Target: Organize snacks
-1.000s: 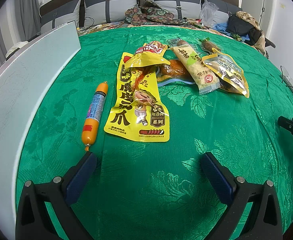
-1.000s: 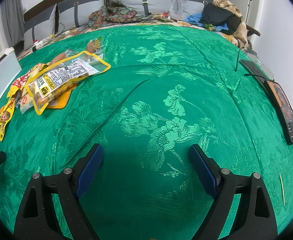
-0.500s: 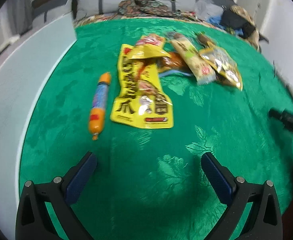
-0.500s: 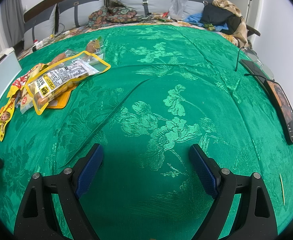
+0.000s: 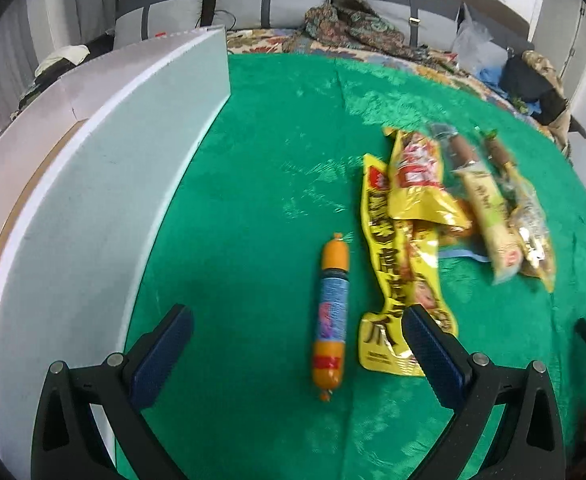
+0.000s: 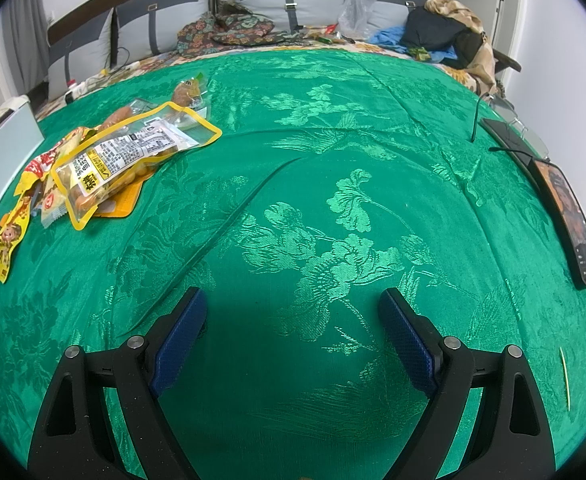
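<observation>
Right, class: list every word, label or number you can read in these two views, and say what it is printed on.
"爪": large black character at the near end of the long yellow packet; the characters above it are too blurred to read.
Sausage: blue label, blurred.
Red and yellow packet: print blurred.
Clear yellow-edged pouch: white label with black print, too small to read.

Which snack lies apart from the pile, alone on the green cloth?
The orange sausage stick with the blue label; the other packets overlap each other.
</observation>
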Available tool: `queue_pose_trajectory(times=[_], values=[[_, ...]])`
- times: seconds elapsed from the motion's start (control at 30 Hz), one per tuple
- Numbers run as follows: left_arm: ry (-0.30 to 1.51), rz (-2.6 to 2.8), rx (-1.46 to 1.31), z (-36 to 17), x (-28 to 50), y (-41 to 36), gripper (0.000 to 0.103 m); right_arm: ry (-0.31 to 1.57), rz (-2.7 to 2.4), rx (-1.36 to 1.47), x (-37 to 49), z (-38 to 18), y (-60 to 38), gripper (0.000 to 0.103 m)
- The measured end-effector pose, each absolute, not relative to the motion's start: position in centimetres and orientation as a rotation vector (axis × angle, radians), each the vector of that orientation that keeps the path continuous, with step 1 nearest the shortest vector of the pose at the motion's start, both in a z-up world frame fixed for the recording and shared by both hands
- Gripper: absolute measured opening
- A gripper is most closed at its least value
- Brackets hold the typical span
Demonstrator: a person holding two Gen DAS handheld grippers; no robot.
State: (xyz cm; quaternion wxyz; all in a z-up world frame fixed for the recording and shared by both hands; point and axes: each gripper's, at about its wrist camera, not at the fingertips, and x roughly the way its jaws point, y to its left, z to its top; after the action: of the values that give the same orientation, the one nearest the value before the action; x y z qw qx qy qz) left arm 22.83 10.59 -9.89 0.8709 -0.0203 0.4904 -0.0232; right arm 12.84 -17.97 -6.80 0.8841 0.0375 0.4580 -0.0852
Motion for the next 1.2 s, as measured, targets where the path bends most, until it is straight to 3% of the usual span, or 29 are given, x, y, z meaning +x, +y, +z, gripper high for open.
queue_pose_trajectory(times=[0.57,0.63,0.7,0.8,0.87,0.97,1.2], values=[[1.062,-0.034,0.0,-12.5,23.2,10.6,0.102,0.953,-0.177,0.079,12.8,-6.8,-18.0,0.091],[1.065,-0.04,0.007,-12.4,23.2,10.5,0.098,0.953,-0.177,0.079,12.8,-6.8,-18.0,0.091],[1.06,-0.062,0.024,-12.2,23.3,10.2,0.087,0.953,-0.177,0.079,12.8,-6.8,-18.0,0.091],[1.055,-0.125,0.069,-11.4,23.0,9.0,0.044,0.953,-0.177,0.079,12.8,-6.8,-18.0,0.091],[1.063,-0.153,0.095,-11.2,22.7,8.3,0.024,0.953,-0.177,0.079,12.8,-6.8,-18.0,0.091],[1.071,-0.164,0.131,-10.9,22.1,7.6,0.016,0.953,-0.177,0.079,12.8,-6.8,-18.0,0.091],[1.088,-0.189,0.05,-10.2,18.6,8.7,0.016,0.953,-0.177,0.079,12.8,-6.8,-18.0,0.091]])
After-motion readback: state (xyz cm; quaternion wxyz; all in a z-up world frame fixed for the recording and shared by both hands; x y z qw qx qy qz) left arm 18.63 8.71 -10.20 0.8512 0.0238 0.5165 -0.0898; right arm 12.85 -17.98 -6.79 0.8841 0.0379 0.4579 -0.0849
